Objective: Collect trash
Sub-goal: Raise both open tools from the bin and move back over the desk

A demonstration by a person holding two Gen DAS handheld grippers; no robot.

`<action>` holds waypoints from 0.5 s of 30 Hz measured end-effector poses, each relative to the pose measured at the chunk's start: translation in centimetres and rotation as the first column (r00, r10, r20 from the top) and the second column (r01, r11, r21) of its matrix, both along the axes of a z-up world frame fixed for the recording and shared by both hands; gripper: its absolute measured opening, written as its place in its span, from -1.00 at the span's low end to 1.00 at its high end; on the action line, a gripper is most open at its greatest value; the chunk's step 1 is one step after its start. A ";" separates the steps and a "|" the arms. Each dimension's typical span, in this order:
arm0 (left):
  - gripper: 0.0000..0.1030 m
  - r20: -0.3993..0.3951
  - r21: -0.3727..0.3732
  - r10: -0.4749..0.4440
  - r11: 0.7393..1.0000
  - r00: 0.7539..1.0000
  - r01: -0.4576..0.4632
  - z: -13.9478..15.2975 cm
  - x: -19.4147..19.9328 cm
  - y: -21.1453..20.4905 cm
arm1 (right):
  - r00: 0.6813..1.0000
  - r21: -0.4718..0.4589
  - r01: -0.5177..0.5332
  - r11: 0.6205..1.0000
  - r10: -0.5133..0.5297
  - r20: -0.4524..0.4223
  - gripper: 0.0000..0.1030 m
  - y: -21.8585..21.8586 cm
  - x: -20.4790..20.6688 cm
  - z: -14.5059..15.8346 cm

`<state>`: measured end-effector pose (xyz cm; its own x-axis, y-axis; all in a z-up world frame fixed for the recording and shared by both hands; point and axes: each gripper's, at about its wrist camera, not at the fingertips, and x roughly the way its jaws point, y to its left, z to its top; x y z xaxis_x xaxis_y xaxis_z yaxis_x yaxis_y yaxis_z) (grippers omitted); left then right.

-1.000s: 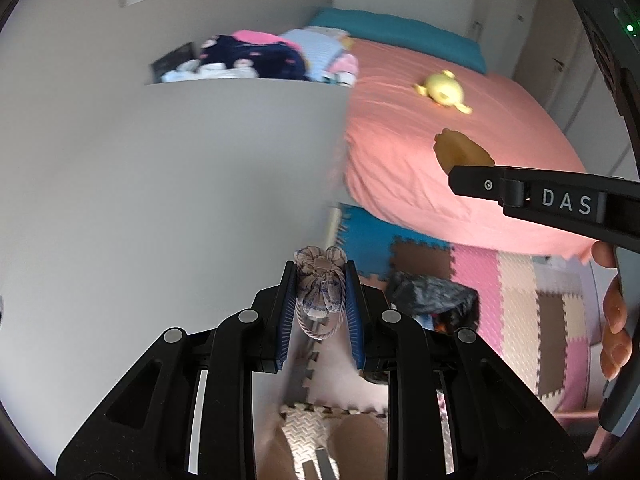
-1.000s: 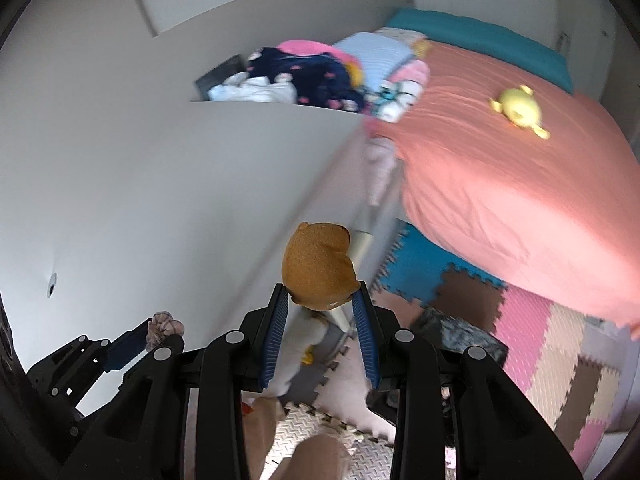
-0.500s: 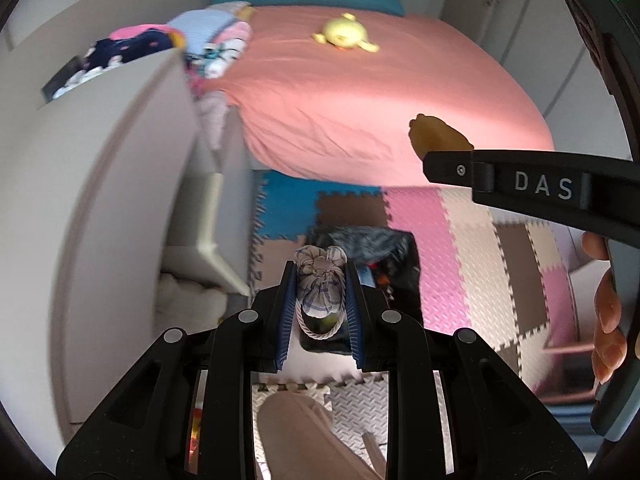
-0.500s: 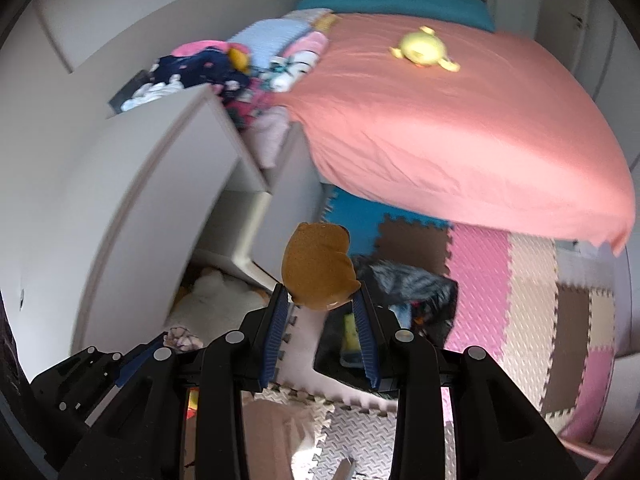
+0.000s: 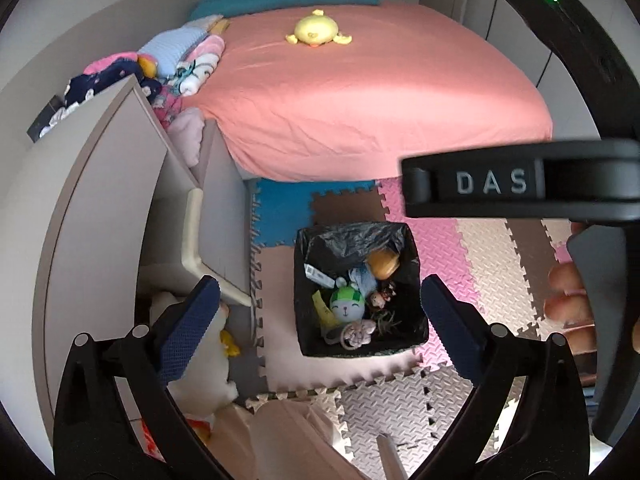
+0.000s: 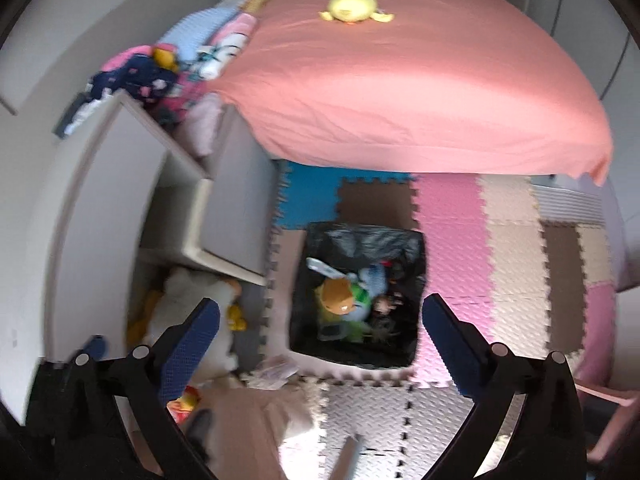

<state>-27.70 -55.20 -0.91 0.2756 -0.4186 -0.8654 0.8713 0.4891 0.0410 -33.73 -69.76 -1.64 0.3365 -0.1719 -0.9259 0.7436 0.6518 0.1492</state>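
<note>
A square bin lined with a black bag [image 5: 352, 240] stands on the foam floor mats, right under both grippers. My left gripper [image 5: 320, 320] hangs over it, its jaws opening wide with nothing between them. The small gathered cloth pouch [image 5: 358, 330] lies in the bin by a green-and-white plush [image 5: 347, 305]. The brown toy [image 5: 383, 264] is in the bin's far right part. In the right wrist view, my right gripper [image 6: 320, 332] is also opening, nothing held, above the bin [image 6: 360, 240]. There the brown toy [image 6: 338, 296] looks blurred among the bin's contents.
A bed with a pink sheet [image 5: 360, 92] and a yellow plush [image 5: 318, 32] fills the back. A white cabinet with an open door [image 5: 120, 200] stands left, a white plush [image 5: 200, 360] at its foot. The right gripper's finger [image 5: 480, 182] and a hand [image 5: 568, 296] cross the right side.
Both grippers swung from the cabinet to above the bin and tipped downward. Both went from shut to wide open; the pouch and the brown toy left the jaws and now lie in the bin.
</note>
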 end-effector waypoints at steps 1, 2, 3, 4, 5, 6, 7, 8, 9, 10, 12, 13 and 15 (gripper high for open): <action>0.88 -0.007 -0.001 0.007 1.000 1.000 -0.007 -0.1 0.1 -0.1 | 1.000 -0.001 0.002 1.000 -0.002 -0.002 0.96 -0.1 -0.1 -0.1; 0.88 -0.015 -0.003 0.012 1.000 1.000 -0.012 -0.1 0.4 0.0 | 1.000 0.005 0.002 1.000 -0.002 0.003 0.96 -0.1 -0.1 -0.2; 0.88 -0.019 -0.002 0.017 1.000 1.000 -0.017 -0.2 0.6 0.0 | 1.000 0.009 0.002 1.000 -0.002 0.006 0.96 -0.2 -0.3 -0.4; 0.88 -0.021 0.002 0.020 1.000 1.000 -0.020 -0.4 0.8 -0.1 | 1.000 0.008 0.002 1.000 -0.002 0.006 0.96 -0.3 -0.3 -0.4; 0.88 -0.023 0.003 0.020 1.000 1.000 -0.020 -0.4 0.9 0.0 | 1.000 0.006 0.001 1.000 -0.001 0.004 0.96 -0.4 -0.3 -0.4; 0.88 -0.025 0.003 0.020 1.000 0.999 -0.020 -0.4 1.0 0.0 | 1.000 0.004 -0.001 1.000 0.001 0.004 0.96 -0.4 -0.3 -0.5; 0.88 -0.027 0.003 0.021 1.000 0.999 -0.020 -0.4 1.0 0.2 | 1.000 0.004 -0.002 1.000 0.002 0.005 0.96 -0.5 -0.3 -0.4; 0.88 -0.028 0.002 0.021 1.000 0.999 -0.021 -0.4 1.0 0.2 | 1.000 0.004 -0.001 1.000 0.001 0.004 0.96 -0.5 -0.3 -0.4; 0.88 -0.029 0.000 0.020 1.000 0.999 -0.020 -0.3 1.0 0.4 | 1.000 0.003 -0.001 1.000 0.001 0.005 0.96 -0.4 -0.2 -0.4; 0.88 -0.027 -0.001 0.021 1.000 0.999 -0.021 -0.2 1.0 0.6 | 1.000 0.003 -0.005 1.000 0.005 0.008 0.96 -0.5 -0.3 -0.3; 0.88 -0.024 -0.005 0.026 1.000 0.999 -0.026 0.0 1.1 1.0 | 1.000 0.000 -0.007 1.000 0.007 0.012 0.96 -0.2 0.0 -0.2; 0.88 -0.028 -0.010 0.028 1.000 0.999 -0.029 0.1 1.3 1.1 | 1.000 -0.001 -0.008 1.000 0.008 0.012 0.96 -0.1 0.3 -0.1; 0.88 -0.037 -0.019 0.037 0.999 0.999 -0.038 0.4 1.8 1.6 | 1.000 -0.008 -0.015 1.000 0.015 0.018 0.96 0.3 0.8 0.3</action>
